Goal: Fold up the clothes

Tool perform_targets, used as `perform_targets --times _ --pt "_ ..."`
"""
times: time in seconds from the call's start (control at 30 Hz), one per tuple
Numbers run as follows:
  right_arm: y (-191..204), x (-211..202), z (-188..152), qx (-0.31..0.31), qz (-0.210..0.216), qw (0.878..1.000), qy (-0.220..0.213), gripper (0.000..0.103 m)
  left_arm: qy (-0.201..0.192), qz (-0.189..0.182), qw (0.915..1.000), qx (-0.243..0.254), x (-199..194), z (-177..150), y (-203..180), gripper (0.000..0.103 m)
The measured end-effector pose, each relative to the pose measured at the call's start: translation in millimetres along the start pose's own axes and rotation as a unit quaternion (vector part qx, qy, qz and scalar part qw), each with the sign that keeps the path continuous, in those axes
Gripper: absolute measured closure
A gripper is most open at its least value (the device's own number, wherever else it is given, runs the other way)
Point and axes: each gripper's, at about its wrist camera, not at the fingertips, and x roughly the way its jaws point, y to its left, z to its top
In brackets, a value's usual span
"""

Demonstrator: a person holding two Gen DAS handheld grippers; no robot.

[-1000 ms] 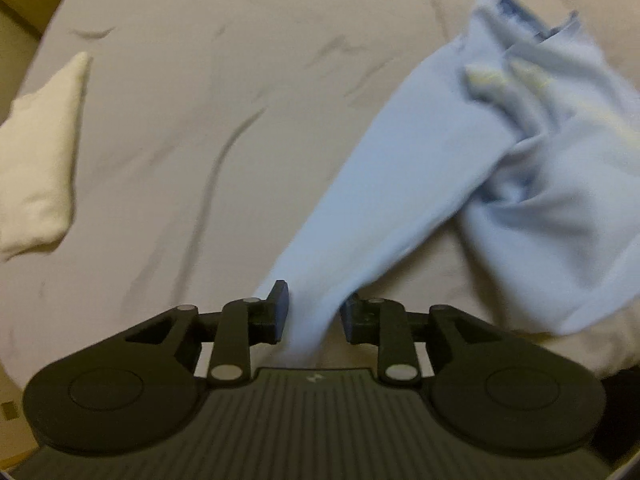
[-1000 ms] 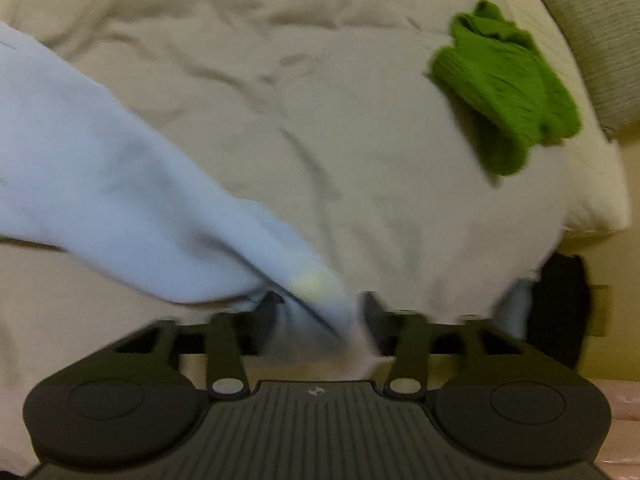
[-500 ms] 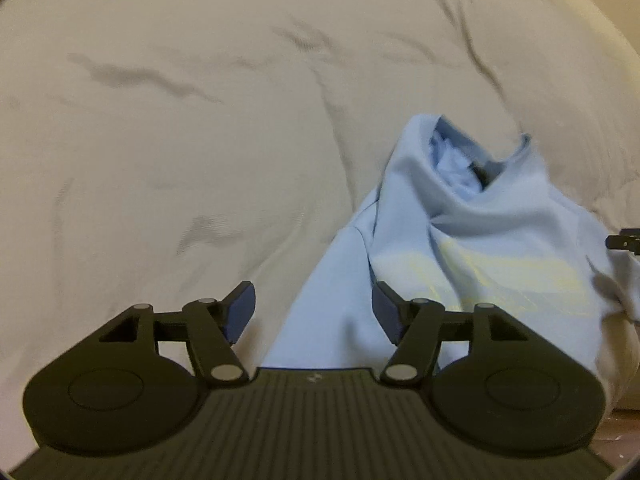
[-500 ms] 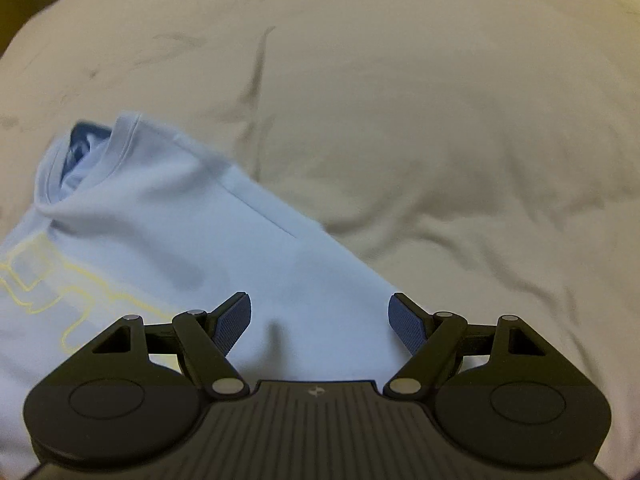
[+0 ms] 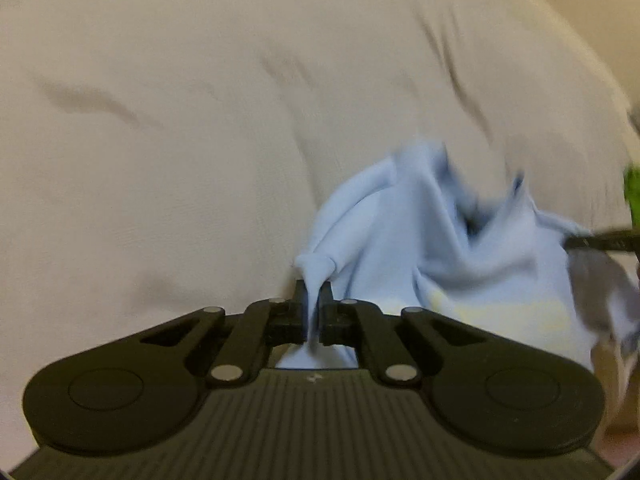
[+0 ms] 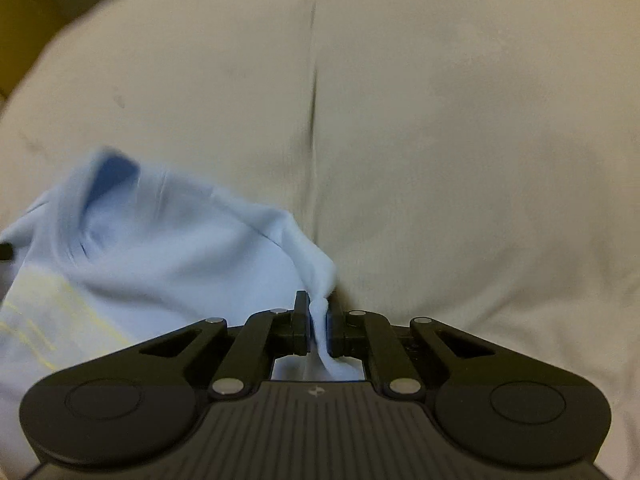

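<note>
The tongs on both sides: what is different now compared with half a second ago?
Both were open over the light blue shirt; now the left tongs and the right tongs have each closed on a pinch of its fabric. The shirt is bunched more. The beige bedding is unchanged.

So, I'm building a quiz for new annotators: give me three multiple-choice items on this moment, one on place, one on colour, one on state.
1. Where does the shirt lie in the right wrist view?
A. lower left
B. upper right
C. top centre

2. What colour is the shirt?
A. red
B. light blue
C. black

3. How do the left gripper's jaws stand?
A. wide open
B. shut on nothing
C. shut on fabric

Answers:
1 A: the shirt spreads left of the right gripper over the bedding.
2 B: the cloth is pale blue with faint yellow print.
3 C: the left gripper pinches a fold of the shirt.
</note>
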Motion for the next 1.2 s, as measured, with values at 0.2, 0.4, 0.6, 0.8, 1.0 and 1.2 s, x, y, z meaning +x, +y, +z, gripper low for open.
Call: perform_targets --times 0.2,0.4,0.6,0.8,1.0,1.2 --pt "11.3 -58.0 63.4 -0.025 0.011 0.99 -0.14 0.097 -0.115 0.097 0.9877 0.043 -109.1 40.5 34.5 0.097" --pt "25.2 1.5 130.8 0.036 -0.042 0.987 -0.153 0.052 -0.108 0.241 0.9633 0.047 -37.3 91.8 69.4 0.053" --pt "34.3 -8.9 82.4 0.058 0.03 0.992 -0.109 0.029 -0.05 0.165 0.9847 0.025 -27.0 50.6 57.4 0.06" --pt "50.5 -13.6 -67.7 0.087 0.095 0.989 0.077 0.029 0.082 -0.003 0.9967 -0.001 -51.2 -81.7 -10.7 0.06" --pt "54.8 1.7 -203.9 0.255 0.155 0.935 0.194 0.026 0.161 -0.058 0.9758 -0.137 -51.3 -197.7 -42.2 0.06" --pt "68.1 3.1 -217.0 0.307 0.183 0.921 0.152 0.087 0.142 0.007 0.9798 -0.14 -17.6 -218.0 -42.7 0.071"
